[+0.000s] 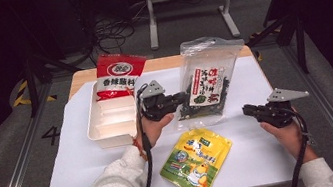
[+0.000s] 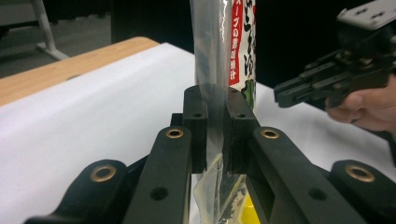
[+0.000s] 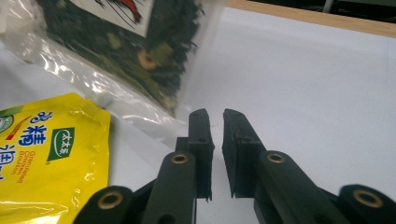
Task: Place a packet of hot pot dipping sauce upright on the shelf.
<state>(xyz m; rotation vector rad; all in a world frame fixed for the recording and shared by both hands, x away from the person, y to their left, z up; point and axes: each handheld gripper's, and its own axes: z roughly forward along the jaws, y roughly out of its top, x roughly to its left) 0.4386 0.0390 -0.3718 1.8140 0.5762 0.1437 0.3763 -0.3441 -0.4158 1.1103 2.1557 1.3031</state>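
A clear bag of dark dried seaweed (image 1: 207,74) with a red and white label stands lifted off the white sheet, tilted back. My left gripper (image 1: 182,96) is shut on its lower left edge. In the left gripper view the clear film (image 2: 210,70) runs up between the closed left gripper (image 2: 217,102). My right gripper (image 1: 247,109) hovers just right of the bag's lower corner. Its jaws stand a narrow gap apart with nothing between them in the right gripper view (image 3: 217,116), and the seaweed bag (image 3: 126,42) is ahead to the left.
A yellow pouch (image 1: 196,162) lies flat near the front edge, between my hands. A white divided tray (image 1: 97,130) sits at the left, with a red snack packet (image 1: 118,75) leaning on its far end. The sheet (image 1: 260,154) covers a wooden table.
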